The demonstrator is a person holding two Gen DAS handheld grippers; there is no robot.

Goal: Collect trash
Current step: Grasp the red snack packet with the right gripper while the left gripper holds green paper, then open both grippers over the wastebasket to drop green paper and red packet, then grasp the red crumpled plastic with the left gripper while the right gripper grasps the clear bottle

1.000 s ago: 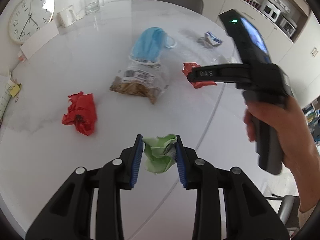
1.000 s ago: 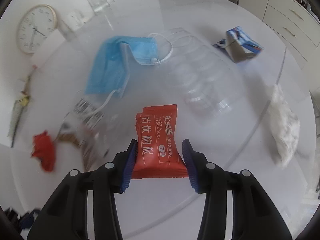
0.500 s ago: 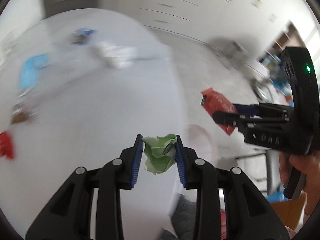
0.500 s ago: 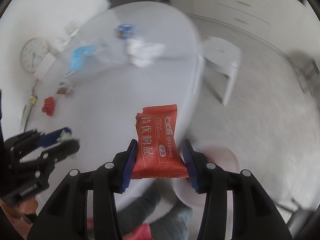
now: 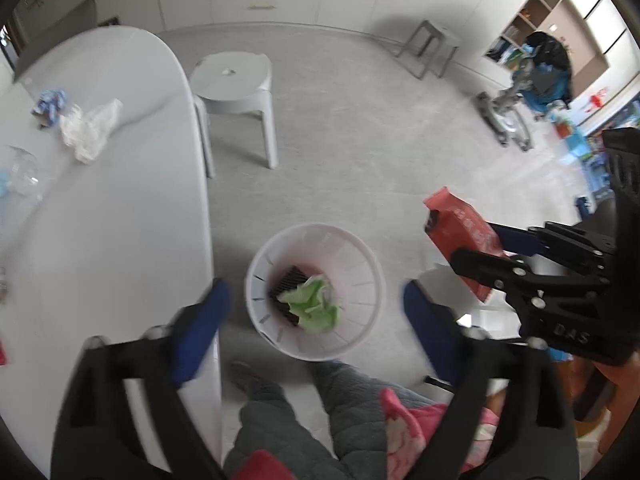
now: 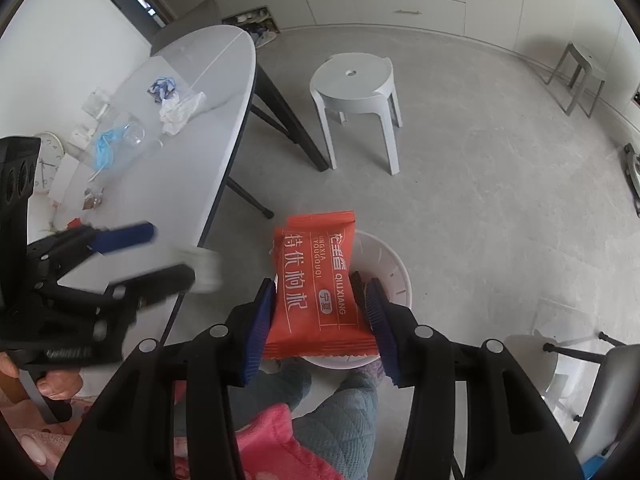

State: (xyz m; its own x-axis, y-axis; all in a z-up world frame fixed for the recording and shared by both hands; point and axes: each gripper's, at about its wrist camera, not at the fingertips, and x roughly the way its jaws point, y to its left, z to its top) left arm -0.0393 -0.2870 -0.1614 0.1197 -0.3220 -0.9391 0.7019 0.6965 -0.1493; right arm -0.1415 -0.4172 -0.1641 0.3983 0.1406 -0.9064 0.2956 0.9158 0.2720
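Observation:
My left gripper [image 5: 316, 298] points down over a white slotted bin [image 5: 362, 266] on the floor. Its jaws are opening wide and nothing is between the pads. A crumpled green paper [image 5: 314, 308] lies loose inside the bin on something dark. My right gripper [image 6: 320, 292] is shut on a red snack packet [image 6: 316, 276], held above the bin's rim [image 6: 398, 270]. In the left wrist view that gripper [image 5: 478, 246] and its packet [image 5: 456, 220] hang right of the bin. The right wrist view shows the left gripper [image 6: 168, 254] at the left, blurred.
The white table [image 5: 120, 220] stands left of the bin and bears a white plastic wad [image 5: 86, 128], a blue wrapper [image 5: 48, 102], a clear bottle [image 5: 20, 172] and a blue mask [image 6: 106, 146]. A white stool [image 5: 232, 76] stands behind. The person's grey-trousered legs [image 5: 280, 412] are below.
Both grippers swung from over the table to above the bin on the floor. The left jaws opened and the green paper dropped into the bin. The right still grips the red packet.

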